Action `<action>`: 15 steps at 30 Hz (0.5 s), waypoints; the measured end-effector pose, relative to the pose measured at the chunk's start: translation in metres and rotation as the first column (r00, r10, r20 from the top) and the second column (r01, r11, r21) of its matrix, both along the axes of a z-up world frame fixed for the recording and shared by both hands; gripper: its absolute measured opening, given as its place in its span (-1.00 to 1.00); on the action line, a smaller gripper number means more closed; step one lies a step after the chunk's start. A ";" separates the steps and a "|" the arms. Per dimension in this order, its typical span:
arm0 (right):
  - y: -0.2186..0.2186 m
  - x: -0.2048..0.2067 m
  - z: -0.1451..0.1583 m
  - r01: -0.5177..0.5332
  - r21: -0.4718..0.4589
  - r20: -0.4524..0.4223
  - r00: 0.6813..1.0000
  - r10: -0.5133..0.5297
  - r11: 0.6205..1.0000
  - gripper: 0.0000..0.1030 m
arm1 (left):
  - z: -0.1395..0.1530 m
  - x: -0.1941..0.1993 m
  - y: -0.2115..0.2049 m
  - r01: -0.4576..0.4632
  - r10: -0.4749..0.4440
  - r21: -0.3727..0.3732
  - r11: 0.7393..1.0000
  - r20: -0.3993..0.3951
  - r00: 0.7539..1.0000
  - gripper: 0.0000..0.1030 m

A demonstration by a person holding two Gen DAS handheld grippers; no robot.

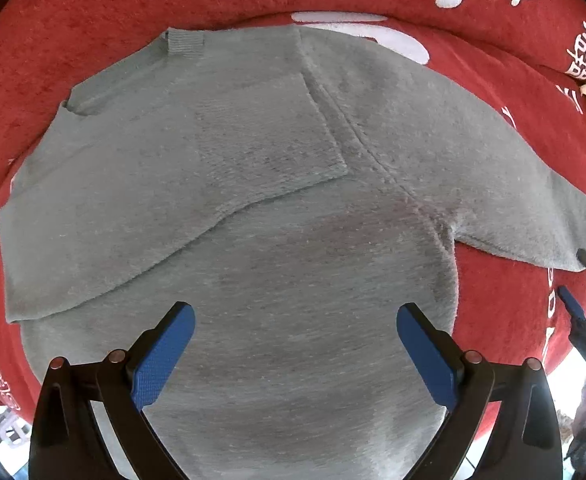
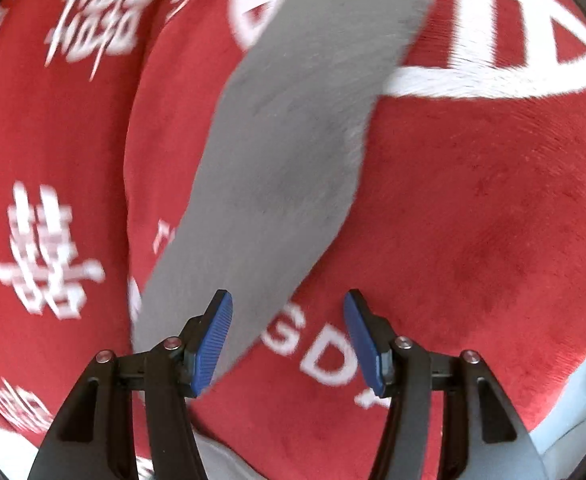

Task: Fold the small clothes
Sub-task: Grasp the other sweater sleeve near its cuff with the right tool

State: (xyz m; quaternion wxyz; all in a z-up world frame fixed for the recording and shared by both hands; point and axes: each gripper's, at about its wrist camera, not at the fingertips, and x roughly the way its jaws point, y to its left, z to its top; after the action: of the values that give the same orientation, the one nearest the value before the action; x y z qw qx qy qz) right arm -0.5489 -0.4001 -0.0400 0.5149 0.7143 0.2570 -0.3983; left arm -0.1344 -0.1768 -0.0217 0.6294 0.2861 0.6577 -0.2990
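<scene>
My grey sweater (image 1: 277, 208) lies flat on the red blanket (image 1: 93, 20), filling the middle of the left view. One sleeve (image 1: 229, 152) is already folded across the chest; the other sleeve (image 2: 293, 152) still stretches out to the frame's right. Left gripper (image 1: 295, 354) jaws gape empty above the hem. Right gripper (image 2: 287, 340) jaws stand half open over the cuff, gripping nothing.

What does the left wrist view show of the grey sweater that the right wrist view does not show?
Only the left wrist view shows the grey sweater's body, its ribbed collar, one sleeve folded across the front, and the open left gripper above it.

Only the right wrist view shows the open right gripper from behind, nothing between its fingers.

Both show the outstretched sleeve on the red blanket.
</scene>
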 end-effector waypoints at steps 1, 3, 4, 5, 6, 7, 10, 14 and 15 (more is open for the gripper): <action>-0.004 -0.005 -0.004 0.032 0.009 0.021 0.999 -0.032 0.999 0.22 | 0.000 0.000 0.000 -0.003 0.003 0.001 1.000 -0.002 1.000 0.97; -0.012 -0.010 -0.011 0.089 0.020 0.063 0.994 -0.090 0.996 0.22 | 0.000 -0.003 0.000 -0.010 0.010 0.004 1.000 -0.005 1.000 0.97; -0.016 -0.013 -0.013 0.104 0.026 0.081 0.991 -0.106 0.994 0.22 | 0.001 -0.005 -0.002 -0.013 0.013 0.005 1.000 -0.005 1.000 0.97; -0.020 -0.014 -0.014 0.117 0.032 0.096 0.988 -0.120 0.993 0.22 | -0.001 -0.010 -0.006 -0.016 0.016 0.005 1.000 -0.005 1.000 0.97; -0.022 -0.013 -0.015 0.130 0.038 0.114 0.985 -0.133 0.991 0.22 | 0.000 -0.012 -0.006 -0.018 0.018 0.004 1.000 -0.004 1.000 0.97; -0.025 -0.013 -0.016 0.137 0.041 0.125 0.982 -0.142 0.990 0.22 | 0.001 -0.014 -0.003 -0.019 0.019 0.003 1.000 -0.002 1.000 0.97; -0.029 -0.007 -0.016 0.162 0.049 0.170 0.971 -0.168 0.986 0.22 | 0.001 -0.023 -0.011 -0.033 0.033 -0.003 0.999 0.007 0.999 0.97; -0.030 0.004 -0.015 0.178 0.081 0.215 0.958 -0.192 0.981 -0.46 | 0.007 -0.020 -0.007 -0.062 0.063 -0.018 0.998 0.016 0.998 0.97; -0.030 0.009 -0.016 0.170 0.097 0.205 0.961 -0.187 0.981 -0.89 | 0.008 -0.020 -0.005 -0.070 0.070 -0.021 0.997 0.021 0.997 0.97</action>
State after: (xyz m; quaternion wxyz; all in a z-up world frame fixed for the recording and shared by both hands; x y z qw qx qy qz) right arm -0.5394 -0.4305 -0.0557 0.4732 0.7927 0.1501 -0.3537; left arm -0.1541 -0.1821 -0.0140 0.6494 0.2596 0.6574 -0.2804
